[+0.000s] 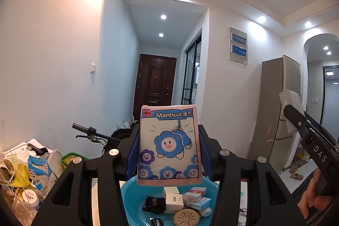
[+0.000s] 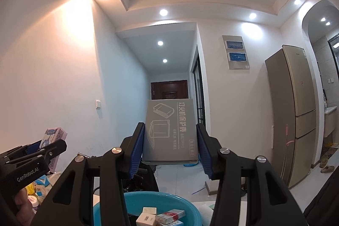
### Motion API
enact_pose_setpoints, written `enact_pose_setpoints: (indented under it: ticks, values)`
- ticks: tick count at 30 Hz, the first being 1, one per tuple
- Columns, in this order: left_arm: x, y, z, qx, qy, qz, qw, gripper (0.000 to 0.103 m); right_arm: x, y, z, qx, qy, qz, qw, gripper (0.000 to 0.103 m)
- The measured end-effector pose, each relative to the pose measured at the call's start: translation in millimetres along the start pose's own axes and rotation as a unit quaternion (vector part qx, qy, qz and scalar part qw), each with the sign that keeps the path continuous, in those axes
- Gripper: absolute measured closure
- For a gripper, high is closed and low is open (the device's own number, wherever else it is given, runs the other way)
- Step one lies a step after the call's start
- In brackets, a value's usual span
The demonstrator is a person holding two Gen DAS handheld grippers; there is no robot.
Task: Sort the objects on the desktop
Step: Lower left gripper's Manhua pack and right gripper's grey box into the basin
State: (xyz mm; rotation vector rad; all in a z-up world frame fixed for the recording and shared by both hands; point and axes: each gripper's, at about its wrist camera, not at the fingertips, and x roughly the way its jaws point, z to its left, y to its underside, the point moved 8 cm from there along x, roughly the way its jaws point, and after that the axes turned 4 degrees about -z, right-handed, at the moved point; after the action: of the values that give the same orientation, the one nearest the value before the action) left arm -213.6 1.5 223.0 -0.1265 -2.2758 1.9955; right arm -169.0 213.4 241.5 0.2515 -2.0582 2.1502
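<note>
My left gripper is shut on a pink tissue pack printed with blue flower cartoons, held upright above a blue basin. My right gripper is shut on a flat grey box with line drawings and printed text, also held upright over the blue basin. The basin holds several small boxes, a black object and a round beige disc. The right gripper and its grey box show at the right edge of the left wrist view. The left gripper with the tissue pack shows at the left of the right wrist view.
A heap of bags, packets and a white jar lies left of the basin. Bicycle handlebars stand behind it. A tall gold fridge stands at the right, a dark door down the hallway. A hand holds the right gripper.
</note>
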Motion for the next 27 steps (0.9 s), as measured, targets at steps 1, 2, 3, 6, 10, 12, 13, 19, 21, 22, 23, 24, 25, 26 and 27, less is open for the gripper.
enact_pose_setpoints:
  ticks: [1,2,3,6,10,12,13,19,21,22,23,24,25,26,27]
  values:
    - [3.7,2.1,-0.1,-0.002,0.006,0.007,1.0000,0.051,1.6,1.3,0.6,-0.003,0.001,0.002,1.000,0.057]
    - [7.8,4.4,-0.2,-0.006,0.013,0.016,0.9998,0.051,3.1,2.5,1.0,-0.005,0.001,0.004,1.000,0.057]
    - [12.1,5.5,-0.9,-0.009,0.016,0.022,0.9996,0.051,4.9,3.9,1.2,-0.006,0.000,0.007,1.000,0.057]
    - [22.9,11.2,-1.6,-0.009,0.019,0.036,0.9991,0.051,11.8,9.9,0.6,-0.006,0.000,0.019,1.000,0.057]
    - [33.7,20.0,-3.8,-0.008,0.024,0.054,0.9982,0.051,19.5,18.2,-2.6,-0.003,0.001,0.036,0.999,0.057]
    - [40.0,24.4,-4.7,-0.013,0.032,0.064,0.9973,0.051,21.5,20.8,-2.1,-0.005,-0.003,0.043,0.999,0.057]
    - [43.0,26.8,-5.4,-0.013,0.033,0.068,0.9970,0.051,22.0,21.9,-1.9,-0.006,-0.003,0.044,0.999,0.057]
    - [58.1,37.5,-6.0,-0.001,0.020,0.079,0.9967,0.051,34.1,33.1,-4.2,-0.007,-0.001,0.065,0.998,0.057]
    - [64.1,42.3,-5.3,0.001,0.017,0.086,0.9961,0.051,39.7,39.3,-5.9,-0.003,-0.004,0.077,0.997,0.057]
    - [67.1,44.7,-4.7,0.002,0.015,0.090,0.9959,0.051,42.5,42.5,-6.8,0.000,-0.005,0.084,0.996,0.057]
    - [70.1,47.5,-4.0,0.003,0.014,0.093,0.9956,0.051,45.3,45.1,-7.6,0.002,-0.007,0.090,0.996,0.057]
    - [73.8,49.9,-3.6,0.005,0.012,0.097,0.9952,0.051,47.8,48.1,-8.6,0.003,-0.007,0.095,0.995,0.057]
    - [77.2,52.6,-3.1,0.006,0.010,0.101,0.9949,0.051,50.2,51.0,-9.3,0.003,-0.006,0.100,0.995,0.057]
    - [81.1,55.9,-2.6,0.007,0.007,0.105,0.9944,0.051,52.4,53.4,-10.4,0.002,-0.003,0.103,0.995,0.057]
    - [83.9,58.5,-2.5,0.008,0.006,0.108,0.9941,0.051,54.7,56.4,-10.9,0.001,-0.001,0.107,0.994,0.057]
